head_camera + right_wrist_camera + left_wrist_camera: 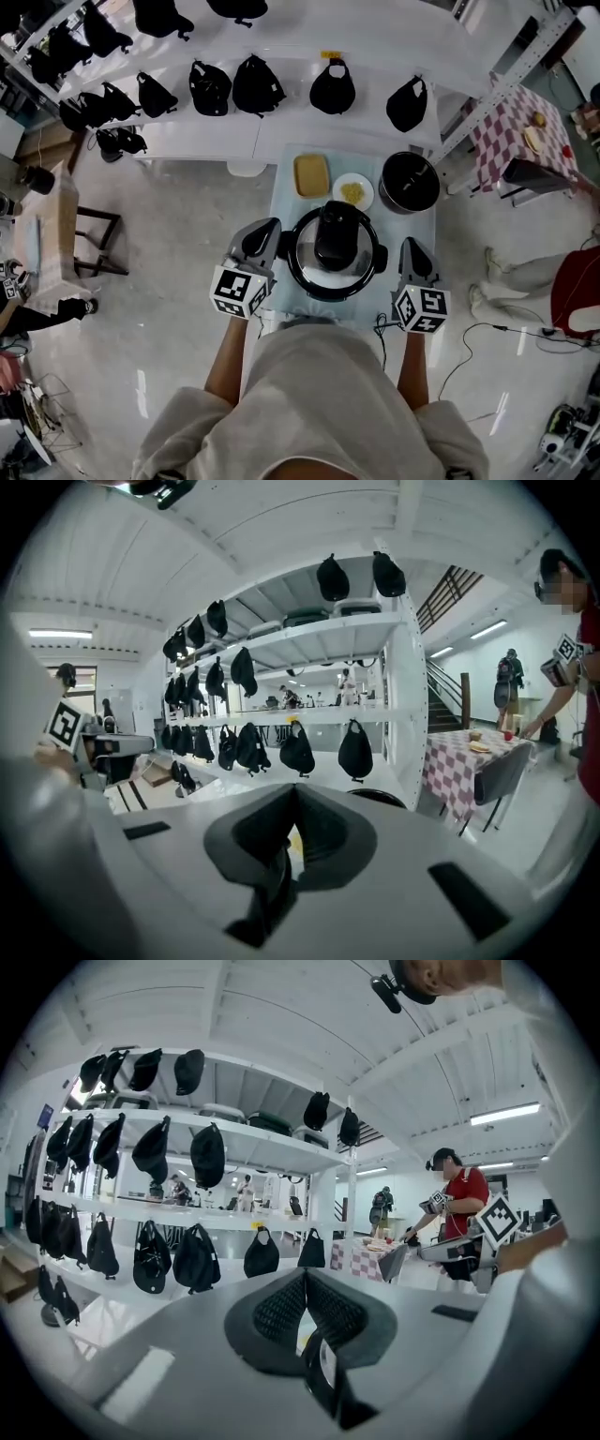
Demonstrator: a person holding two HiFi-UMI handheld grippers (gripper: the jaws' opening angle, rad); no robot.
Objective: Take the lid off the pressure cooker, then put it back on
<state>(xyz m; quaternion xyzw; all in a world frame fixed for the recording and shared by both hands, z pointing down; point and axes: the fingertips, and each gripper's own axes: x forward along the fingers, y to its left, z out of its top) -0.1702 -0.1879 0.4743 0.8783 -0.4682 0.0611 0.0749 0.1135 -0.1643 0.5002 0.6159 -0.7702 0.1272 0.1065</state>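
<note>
A: Looking straight down on the left forearm [228, 361] and right forearm [411, 370], both bare, stretched forward and roughly parallel, flanking the pressure cooker [328, 292] on the pale table [291, 202].
B: Spotting the left gripper [265, 230] just beside the cooker's left flank, pointing away from the body, with a checkered marker cube [239, 292] at its rear.
A: Closed tight there, with dark ribbed pads [281, 1312] pressed together and gripping nothing.
B: Same for the right gripper [412, 248], just off the cooker's right side, with smoother dark pads [328, 832] shut on empty air.
A: And the lid [306, 248]?
B: Sitting on the cooker. Round, with a shiny metal ring and a chunky black handle [336, 234] across the middle.
A: Touching the cooker with either tip?
B: Hard to tell from overhead, possibly just clear.
A: Beyond the cooker, noting a square yellow tray [311, 175], a white plate [367, 187] of yellow food and a round black pot [410, 182]
</note>
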